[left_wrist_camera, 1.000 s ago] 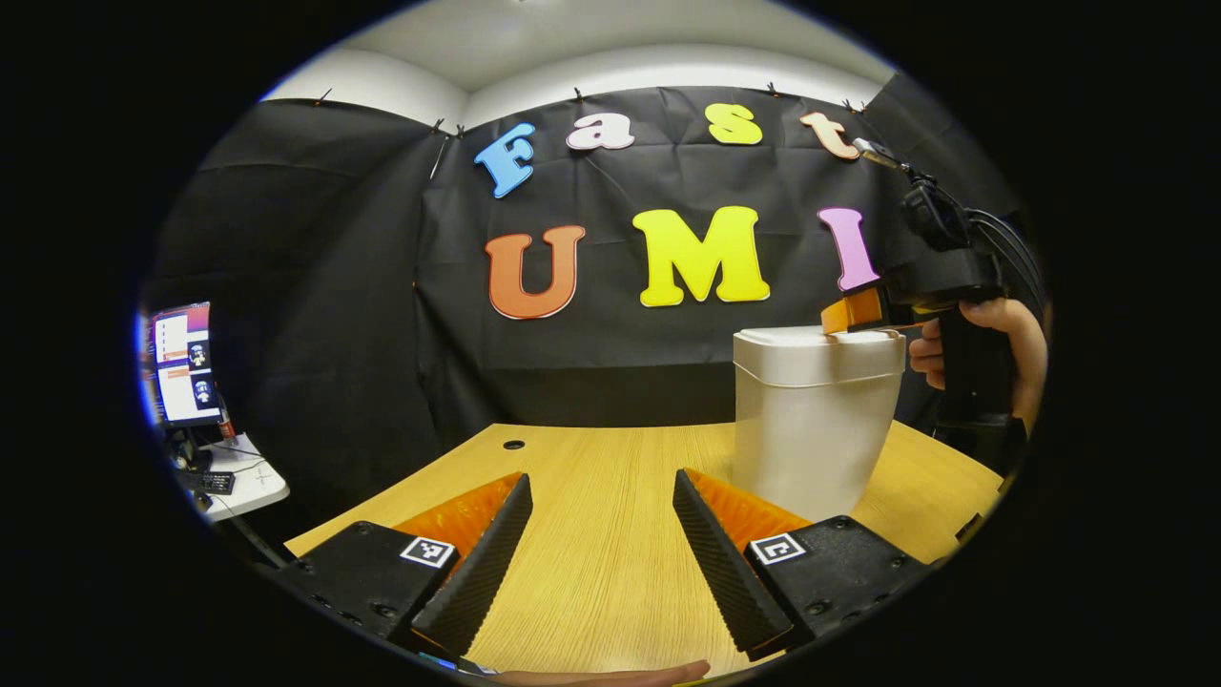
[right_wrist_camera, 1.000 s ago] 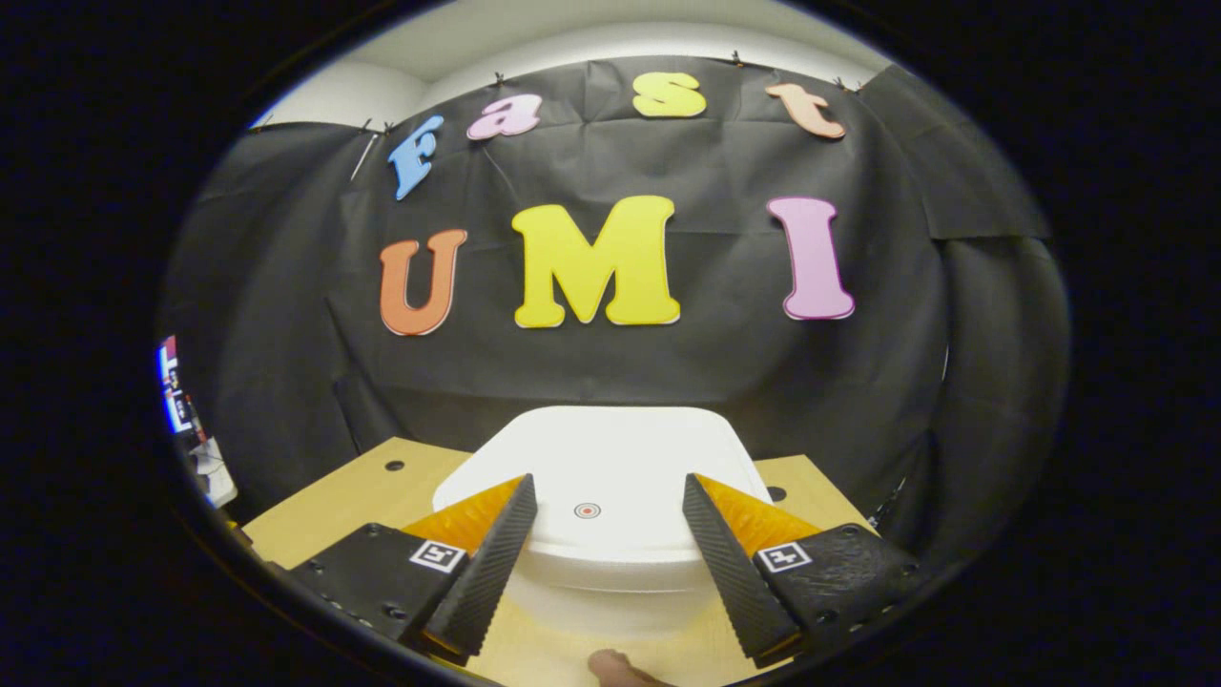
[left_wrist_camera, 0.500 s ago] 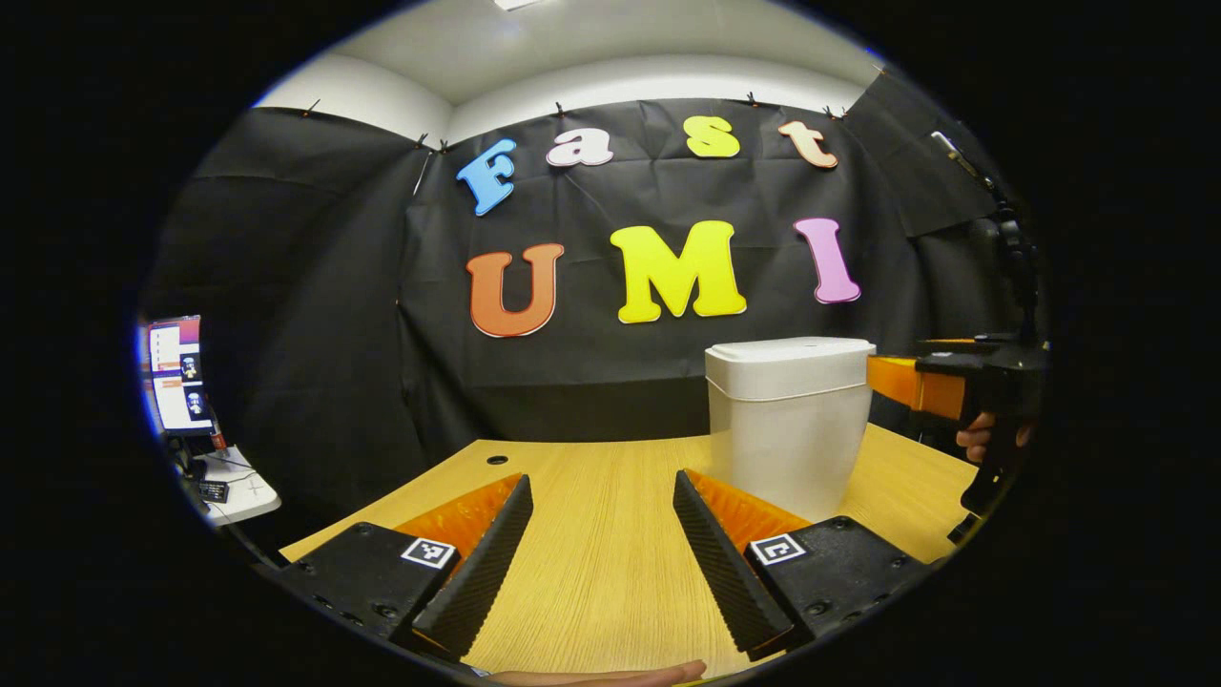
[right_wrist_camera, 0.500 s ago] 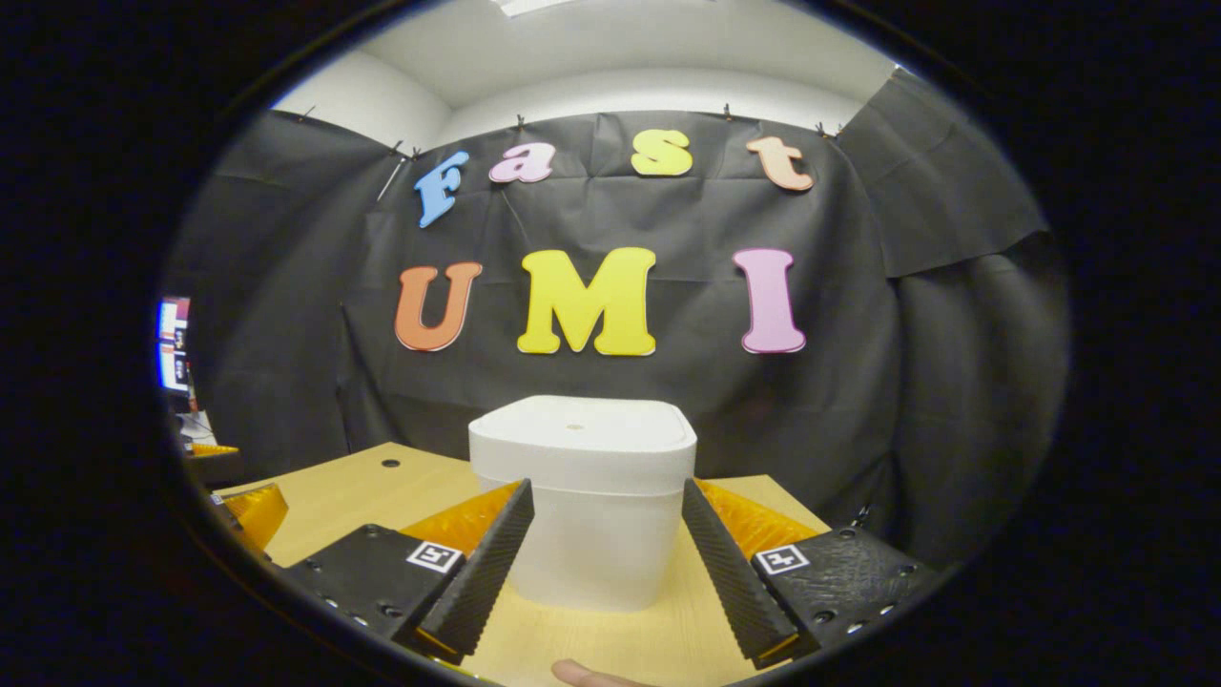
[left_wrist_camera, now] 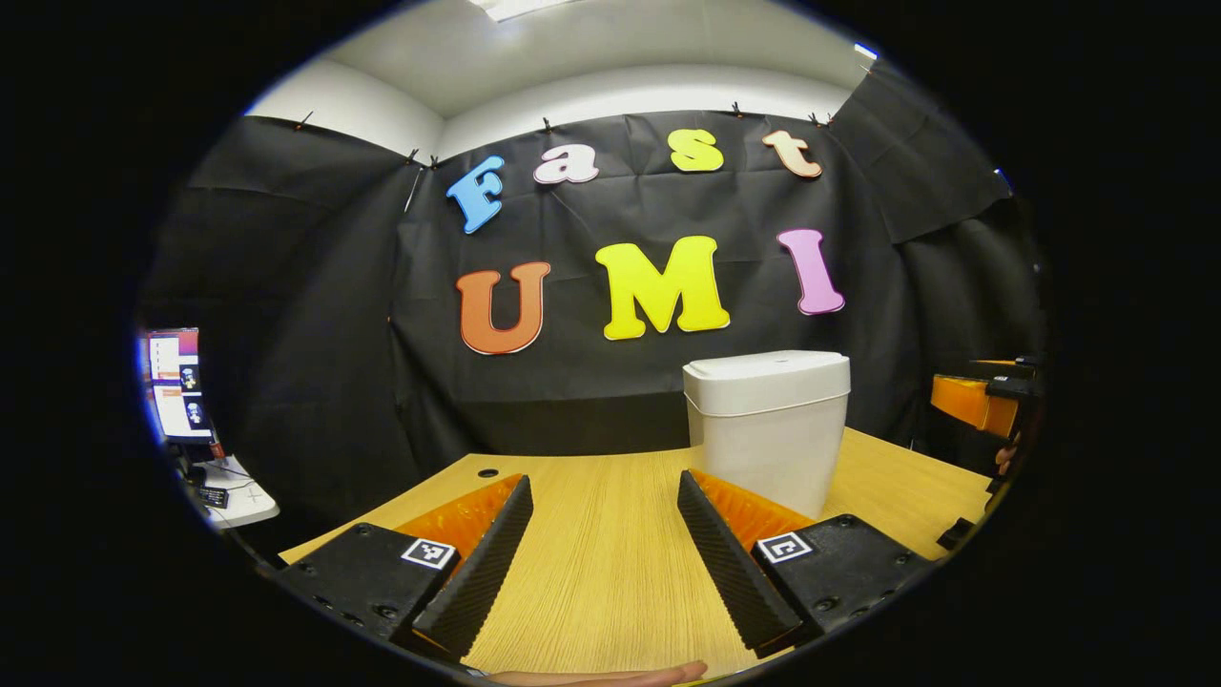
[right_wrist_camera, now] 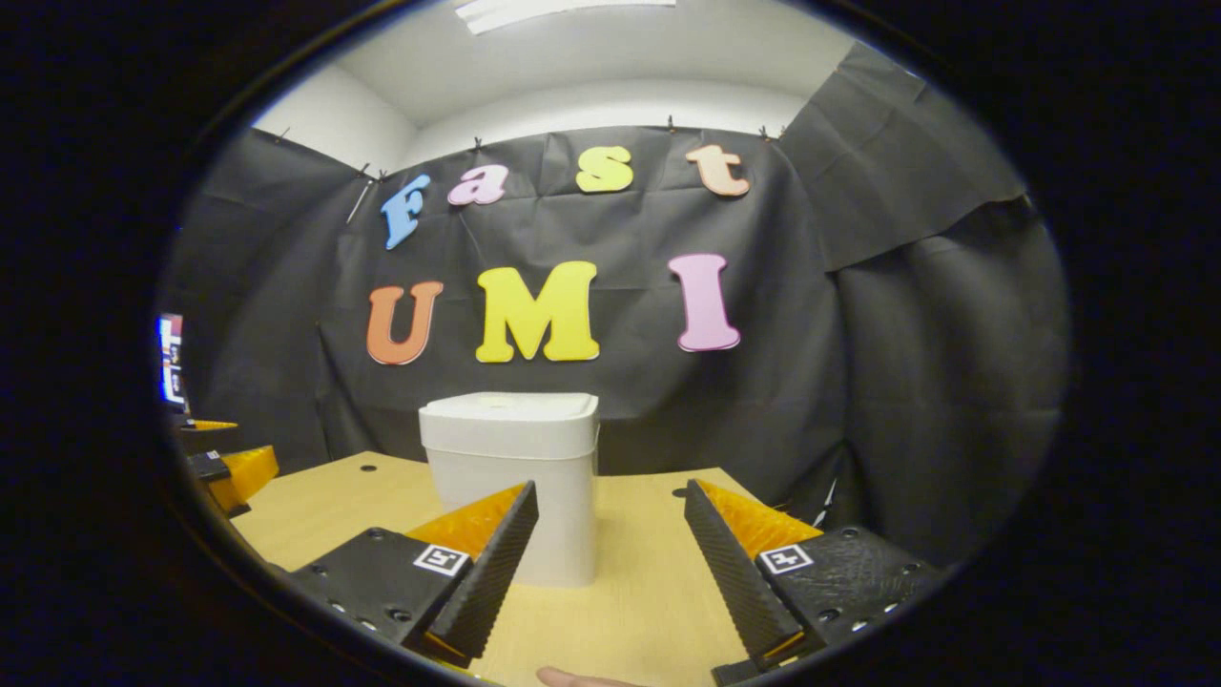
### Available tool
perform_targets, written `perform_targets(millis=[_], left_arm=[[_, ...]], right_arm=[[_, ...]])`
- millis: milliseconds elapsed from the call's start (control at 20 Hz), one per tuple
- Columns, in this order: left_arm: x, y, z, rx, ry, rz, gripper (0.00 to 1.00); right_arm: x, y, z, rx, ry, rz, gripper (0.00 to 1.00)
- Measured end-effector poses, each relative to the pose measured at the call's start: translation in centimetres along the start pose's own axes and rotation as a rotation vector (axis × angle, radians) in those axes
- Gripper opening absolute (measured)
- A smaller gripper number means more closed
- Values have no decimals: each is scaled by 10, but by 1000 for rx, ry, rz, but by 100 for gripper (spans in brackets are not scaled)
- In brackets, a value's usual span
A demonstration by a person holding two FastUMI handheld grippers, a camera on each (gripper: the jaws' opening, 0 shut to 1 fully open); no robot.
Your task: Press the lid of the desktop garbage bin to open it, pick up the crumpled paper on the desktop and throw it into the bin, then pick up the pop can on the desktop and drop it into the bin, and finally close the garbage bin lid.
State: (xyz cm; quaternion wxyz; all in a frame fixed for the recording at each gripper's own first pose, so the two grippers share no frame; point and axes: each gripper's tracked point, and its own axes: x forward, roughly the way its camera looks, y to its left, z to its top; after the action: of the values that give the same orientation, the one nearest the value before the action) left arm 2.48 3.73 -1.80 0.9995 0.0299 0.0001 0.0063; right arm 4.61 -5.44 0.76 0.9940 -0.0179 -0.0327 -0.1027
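Standing on tabletop [left_wrist_camera: 610, 563], bin [left_wrist_camera: 768, 429] w/ lid [right_wrist_camera: 510, 407] down. Left gripper [left_wrist_camera: 596, 553] spread wide, empty; right gripper [right_wrist_camera: 610, 563] wide too, holding nothing.

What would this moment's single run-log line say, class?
bin: upright on desk | lid: shut | left gripper: open, empty | right gripper: open, empty, apart from bin

Count: 1 bin, 1 table, 2 grippers, 1 monitor

1 white garbage bin [left_wrist_camera: 766, 429] with 1 closed lid [left_wrist_camera: 766, 368] at centre right; 1 wooden table [left_wrist_camera: 591, 544] with 1 round hole [left_wrist_camera: 487, 472]; 2 grippers, left gripper [left_wrist_camera: 598, 549] at the bottom, right gripper [right_wrist_camera: 610, 558] likewise; 1 monitor [left_wrist_camera: 176, 384] at far left.
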Motion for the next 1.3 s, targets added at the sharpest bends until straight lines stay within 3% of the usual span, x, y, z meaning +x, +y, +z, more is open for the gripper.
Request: perform_targets(millis=[650,950,1300], left_arm=[[2,-8,-9,-45,38,-23,99],[3,-4,-8,-56,41,-17,99],[4,-6,-11,-54,48,-22,99]], right_arm=[[-36,47,-11,-126,-33,127,95],[-36,54,-17,-199,-47,111,95],[-32,54,-24,-173,-13,117,95]])
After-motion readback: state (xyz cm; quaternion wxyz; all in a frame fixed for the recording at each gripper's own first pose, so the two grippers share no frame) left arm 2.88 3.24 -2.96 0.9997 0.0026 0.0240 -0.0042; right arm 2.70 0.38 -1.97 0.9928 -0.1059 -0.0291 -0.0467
